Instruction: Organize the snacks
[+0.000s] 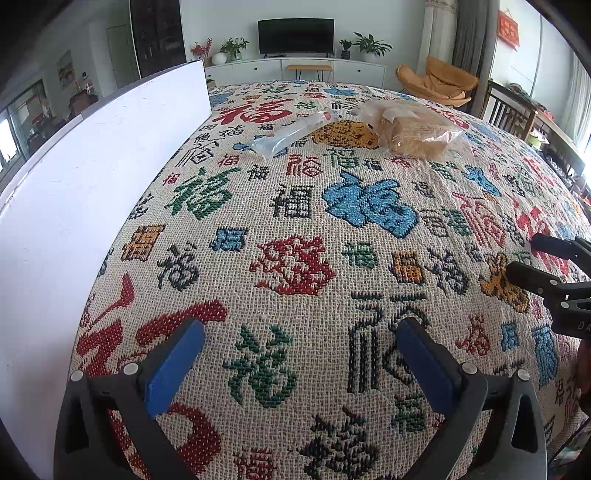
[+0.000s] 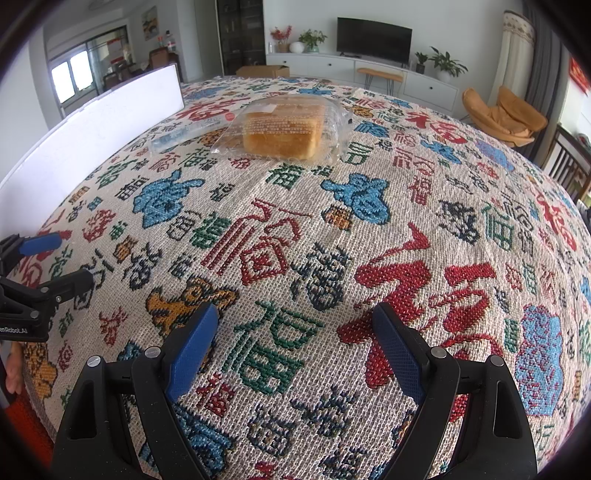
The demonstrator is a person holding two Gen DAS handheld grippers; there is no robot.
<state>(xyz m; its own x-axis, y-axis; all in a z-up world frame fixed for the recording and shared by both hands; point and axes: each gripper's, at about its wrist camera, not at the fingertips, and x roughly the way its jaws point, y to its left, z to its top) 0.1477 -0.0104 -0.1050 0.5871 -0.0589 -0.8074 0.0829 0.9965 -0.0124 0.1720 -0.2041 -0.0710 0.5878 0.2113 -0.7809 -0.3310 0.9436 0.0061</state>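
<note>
Left tongs (image 1: 299, 354) and right tongs (image 2: 293, 343): I hold both tilted down over the worktop's (image 2: 424, 192) near edge, spread, empty. Bagged cake (image 2: 282, 129), slim packet (image 2: 184, 134): far edge.

A bagged cake (image 2: 282, 127) is set far on the tablecloth (image 2: 295, 236); a slim packet (image 2: 188, 131) lies just left (board (image 2: 92, 136) further left).

A home living room: far beyond the gripper, a dark television (image 1: 295, 36) stands on a long white sideboard (image 1: 295, 70) flanked by potted plants (image 1: 371, 46). An orange lounge chair (image 2: 504, 110) sits beside curtains (image 1: 469, 33), and a woven patterned cloth (image 1: 295, 240) covers the tabletop.
</note>
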